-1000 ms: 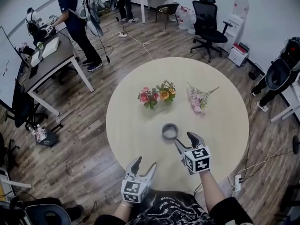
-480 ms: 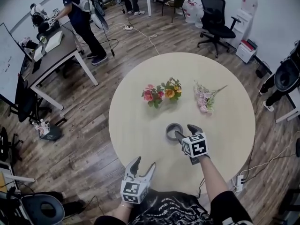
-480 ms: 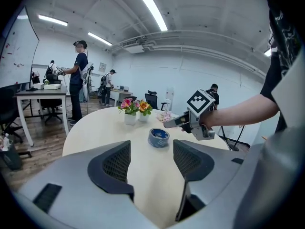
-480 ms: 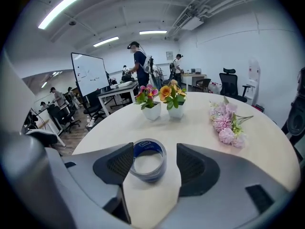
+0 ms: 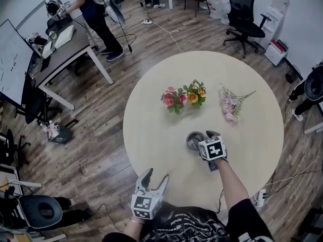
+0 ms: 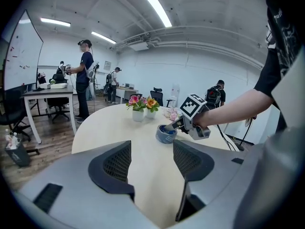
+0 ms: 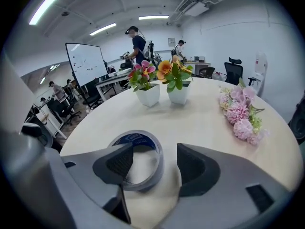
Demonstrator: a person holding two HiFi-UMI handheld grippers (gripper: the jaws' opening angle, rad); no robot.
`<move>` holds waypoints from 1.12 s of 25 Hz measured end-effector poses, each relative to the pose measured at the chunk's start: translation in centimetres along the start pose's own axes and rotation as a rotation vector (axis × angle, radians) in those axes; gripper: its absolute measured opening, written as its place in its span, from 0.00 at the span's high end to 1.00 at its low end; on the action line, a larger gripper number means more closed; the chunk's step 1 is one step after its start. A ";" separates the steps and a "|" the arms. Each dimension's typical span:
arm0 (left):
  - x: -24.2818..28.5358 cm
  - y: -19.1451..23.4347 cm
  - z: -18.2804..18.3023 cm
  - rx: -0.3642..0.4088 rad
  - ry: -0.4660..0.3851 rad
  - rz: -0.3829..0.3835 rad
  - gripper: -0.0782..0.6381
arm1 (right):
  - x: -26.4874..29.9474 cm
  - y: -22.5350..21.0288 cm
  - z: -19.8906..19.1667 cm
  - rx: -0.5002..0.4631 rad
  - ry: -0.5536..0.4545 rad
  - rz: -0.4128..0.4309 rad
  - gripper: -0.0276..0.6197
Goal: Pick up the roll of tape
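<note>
Near the front of the round table, the roll of tape lies flat. Your right gripper stands wide open astride its wall, one jaw over the hole, gripping nothing, set to pinch. Your left gripper hangs open and empty, clear.

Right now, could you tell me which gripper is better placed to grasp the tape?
Right. The right gripper is open astride the wall of the tape; the left gripper hangs open at the near edge of the table, short.
</note>
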State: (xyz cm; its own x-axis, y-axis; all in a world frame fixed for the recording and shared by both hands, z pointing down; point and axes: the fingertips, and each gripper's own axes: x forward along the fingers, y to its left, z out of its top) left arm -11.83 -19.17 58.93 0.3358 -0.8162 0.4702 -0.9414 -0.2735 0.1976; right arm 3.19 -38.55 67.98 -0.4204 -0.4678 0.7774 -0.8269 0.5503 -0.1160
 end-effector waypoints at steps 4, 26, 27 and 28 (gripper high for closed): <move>-0.1 0.4 -0.3 -0.006 0.013 0.013 0.48 | 1.4 0.1 -0.7 -0.006 0.049 0.027 0.51; 0.4 -0.3 -1.2 -0.014 0.045 0.033 0.50 | 2.0 -1.4 -1.3 -0.055 0.095 -0.066 0.83; 0.4 -0.3 -1.2 -0.014 0.044 0.035 0.50 | 1.9 -1.4 -1.2 -0.051 0.088 -0.067 0.83; 0.3 -0.3 -1.3 -0.013 0.043 0.041 0.50 | 1.8 -1.4 -1.1 -0.048 0.077 -0.068 0.83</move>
State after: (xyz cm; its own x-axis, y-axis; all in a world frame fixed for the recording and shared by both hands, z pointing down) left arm -11.42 -18.73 60.12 0.2978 -0.8039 0.5149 -0.9541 -0.2330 0.1880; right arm 4.04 -39.38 70.26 -0.3324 -0.4521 0.8277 -0.8332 0.5521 -0.0331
